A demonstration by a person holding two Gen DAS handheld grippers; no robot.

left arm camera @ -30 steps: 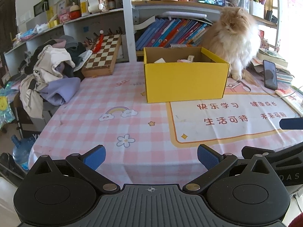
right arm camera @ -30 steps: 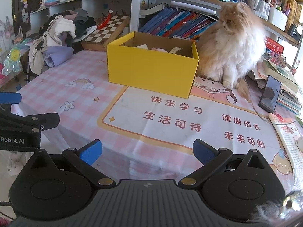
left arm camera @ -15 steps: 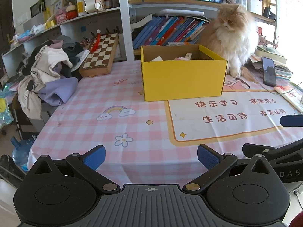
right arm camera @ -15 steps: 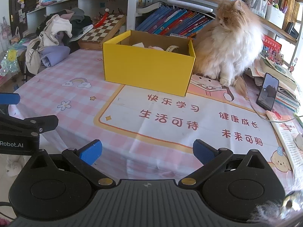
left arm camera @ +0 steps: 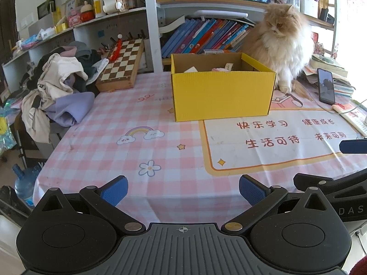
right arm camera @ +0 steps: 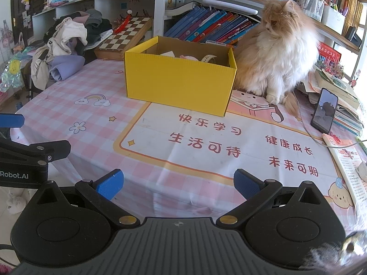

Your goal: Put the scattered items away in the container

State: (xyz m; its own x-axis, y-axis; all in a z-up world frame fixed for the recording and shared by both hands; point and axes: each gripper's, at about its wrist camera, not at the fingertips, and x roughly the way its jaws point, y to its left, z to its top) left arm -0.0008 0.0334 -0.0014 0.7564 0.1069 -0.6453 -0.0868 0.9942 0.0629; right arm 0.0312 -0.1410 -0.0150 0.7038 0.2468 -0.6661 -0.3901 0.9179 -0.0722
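Note:
A yellow cardboard box [left arm camera: 221, 96] [right arm camera: 179, 84] stands on the pink checked tablecloth, with a white card, a pink item and a pale watch strap [right arm camera: 209, 58] showing inside. My left gripper [left arm camera: 183, 191] hangs open and empty over the table's near edge, well short of the box. My right gripper [right arm camera: 178, 184] is also open and empty at the near edge, just right of the left one. The other gripper's blue-tipped finger shows at each view's side edge.
A fluffy orange cat [left arm camera: 283, 45] [right arm camera: 278, 52] sits right behind the box's right end. A phone [right arm camera: 324, 111] leans on stacked books at right, with a cable beside it. A chessboard [left arm camera: 122, 65] and a clothes pile [left arm camera: 57, 91] lie at left.
Both grippers have drawn back and risen slightly, so the box looks a little farther off. The cat turned its head toward the box. Both jaws stayed open.

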